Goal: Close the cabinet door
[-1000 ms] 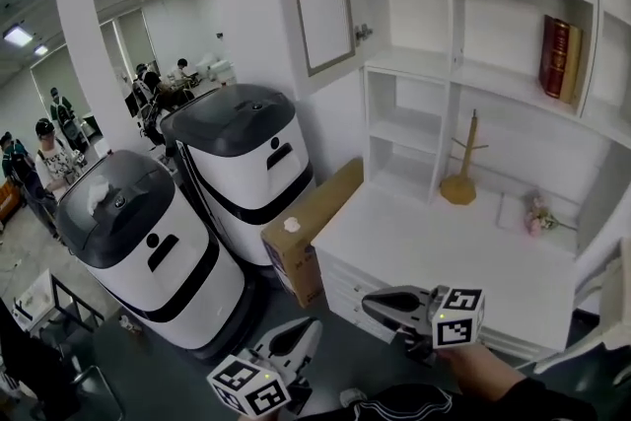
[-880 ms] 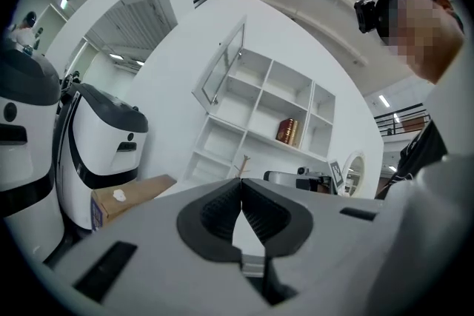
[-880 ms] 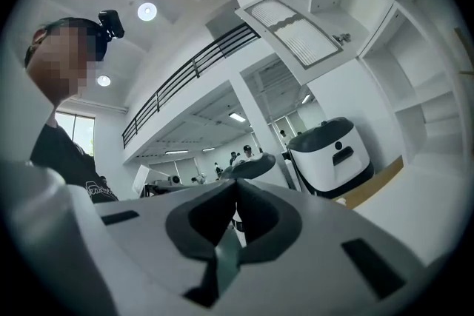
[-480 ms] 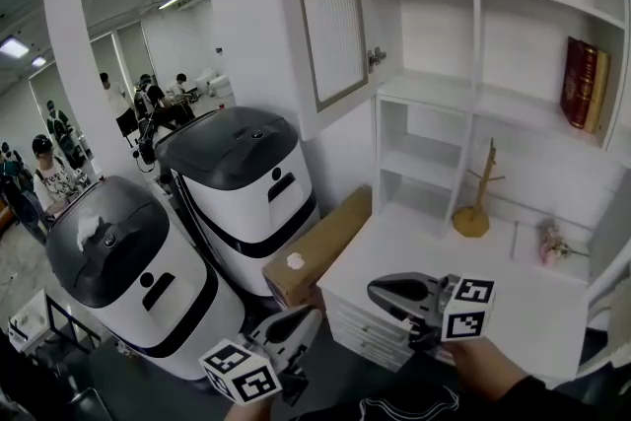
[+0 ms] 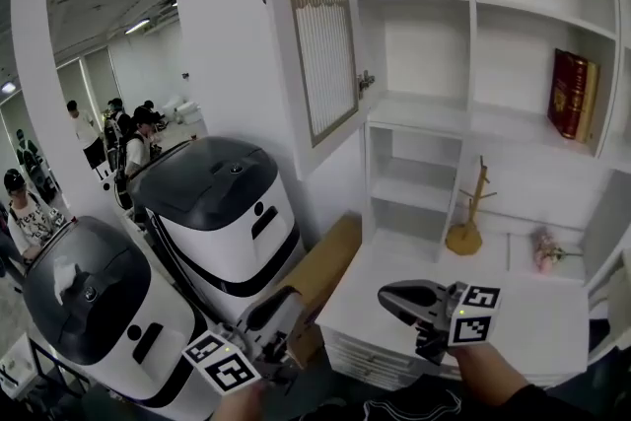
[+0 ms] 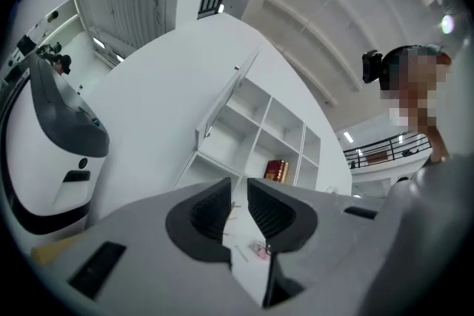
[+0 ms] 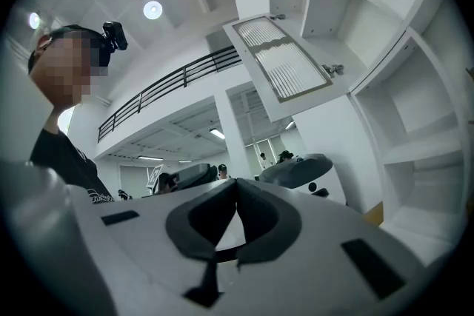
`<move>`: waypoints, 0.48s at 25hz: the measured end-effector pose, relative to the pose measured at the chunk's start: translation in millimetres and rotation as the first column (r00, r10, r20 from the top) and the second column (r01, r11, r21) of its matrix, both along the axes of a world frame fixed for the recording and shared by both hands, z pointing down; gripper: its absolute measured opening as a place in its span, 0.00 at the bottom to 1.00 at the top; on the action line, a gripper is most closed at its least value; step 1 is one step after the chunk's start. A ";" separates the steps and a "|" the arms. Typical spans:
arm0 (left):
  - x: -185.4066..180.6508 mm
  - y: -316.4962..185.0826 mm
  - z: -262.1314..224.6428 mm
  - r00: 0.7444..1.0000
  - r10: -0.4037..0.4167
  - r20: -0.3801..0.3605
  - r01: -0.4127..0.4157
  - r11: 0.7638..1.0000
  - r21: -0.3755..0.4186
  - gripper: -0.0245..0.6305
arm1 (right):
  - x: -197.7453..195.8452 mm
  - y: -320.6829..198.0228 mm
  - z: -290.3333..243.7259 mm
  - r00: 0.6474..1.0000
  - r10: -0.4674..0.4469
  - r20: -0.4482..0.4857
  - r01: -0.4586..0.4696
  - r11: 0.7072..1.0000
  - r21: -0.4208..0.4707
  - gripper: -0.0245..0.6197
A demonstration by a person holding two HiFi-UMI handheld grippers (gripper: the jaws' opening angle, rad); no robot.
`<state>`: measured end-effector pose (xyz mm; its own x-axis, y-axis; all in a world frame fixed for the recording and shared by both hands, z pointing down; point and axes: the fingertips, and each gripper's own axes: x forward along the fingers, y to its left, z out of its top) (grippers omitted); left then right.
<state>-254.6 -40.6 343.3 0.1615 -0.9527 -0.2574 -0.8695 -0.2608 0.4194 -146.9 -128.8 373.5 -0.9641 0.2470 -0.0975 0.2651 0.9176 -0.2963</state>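
The white cabinet door (image 5: 320, 25) with a ribbed panel stands swung open at the upper left of the shelf unit (image 5: 463, 10), and its small knob (image 5: 366, 79) faces the shelves. In the right gripper view the door (image 7: 285, 70) hangs overhead. The left gripper view shows it nearly edge-on (image 6: 226, 96). My left gripper (image 5: 261, 311) is low, well below the door, and its jaws are opening with nothing between them (image 6: 238, 189). My right gripper (image 5: 389, 296) hovers over the desk's front edge, shut and empty (image 7: 237, 185).
Two white machines with dark lids (image 5: 222, 202) (image 5: 94, 301) stand left of the cabinet, with a cardboard box (image 5: 320, 276) leaning beside the desk (image 5: 552, 311). A red book (image 5: 570, 94), a wooden stand (image 5: 465, 212) and pink flowers (image 5: 545, 246) sit in the shelving. Several people stand far back left.
Both grippers have risen and moved closer to the cabinet. The door looms larger and has stayed open.
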 end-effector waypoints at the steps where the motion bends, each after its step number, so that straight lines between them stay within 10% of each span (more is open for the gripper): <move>1: -11.6 -4.6 -8.9 1.000 0.009 0.009 -0.009 1.000 0.023 0.14 | -6.5 -5.7 -3.3 1.000 0.018 0.003 -0.018 1.000 0.004 0.05; 12: -115.4 -59.8 -139.2 0.972 0.230 0.050 -0.234 0.929 0.286 0.31 | -56.0 -49.1 -41.5 0.975 0.217 0.044 -0.219 0.974 0.056 0.05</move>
